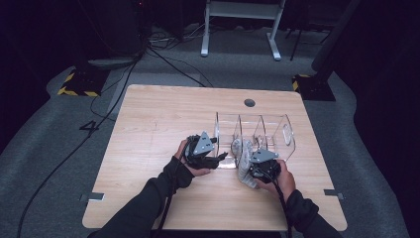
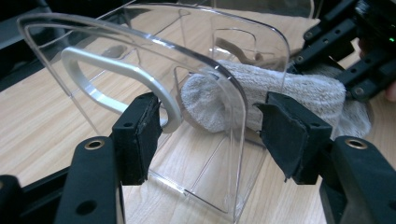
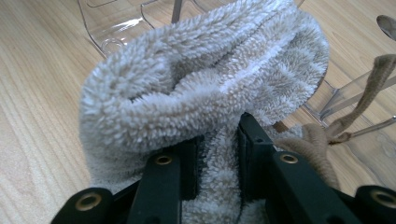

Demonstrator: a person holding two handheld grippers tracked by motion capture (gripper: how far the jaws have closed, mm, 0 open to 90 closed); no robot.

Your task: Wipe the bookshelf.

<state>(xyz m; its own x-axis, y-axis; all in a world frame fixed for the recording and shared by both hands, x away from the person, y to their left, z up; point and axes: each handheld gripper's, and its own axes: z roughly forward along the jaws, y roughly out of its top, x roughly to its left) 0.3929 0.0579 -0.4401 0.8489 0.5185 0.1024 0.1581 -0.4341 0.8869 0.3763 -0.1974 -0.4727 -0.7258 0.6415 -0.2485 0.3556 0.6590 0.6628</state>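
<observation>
On the pale wooden surface (image 1: pixel 148 124), the left tool (image 2: pixel 210 135) stands wide open around the end wall of a clear plastic divided organiser (image 1: pixel 257 131). The right tool (image 3: pixel 218 154) pinches a fluffy grey sock (image 3: pixel 201 88) at its near compartment.

I see my left gripper (image 1: pixel 222 156) with jaws spread wide, my right gripper (image 1: pixel 246 165) beside it with jaws pinched close.

Lab or recording studio: black-draped walls, grey carpet floor (image 1: pixel 44 144), black cables (image 1: pixel 74 148) trailing left, yellow-black hazard-taped stand bases (image 1: pixel 79 82), lone light wooden tabletop (image 1: pixel 163 114).
</observation>
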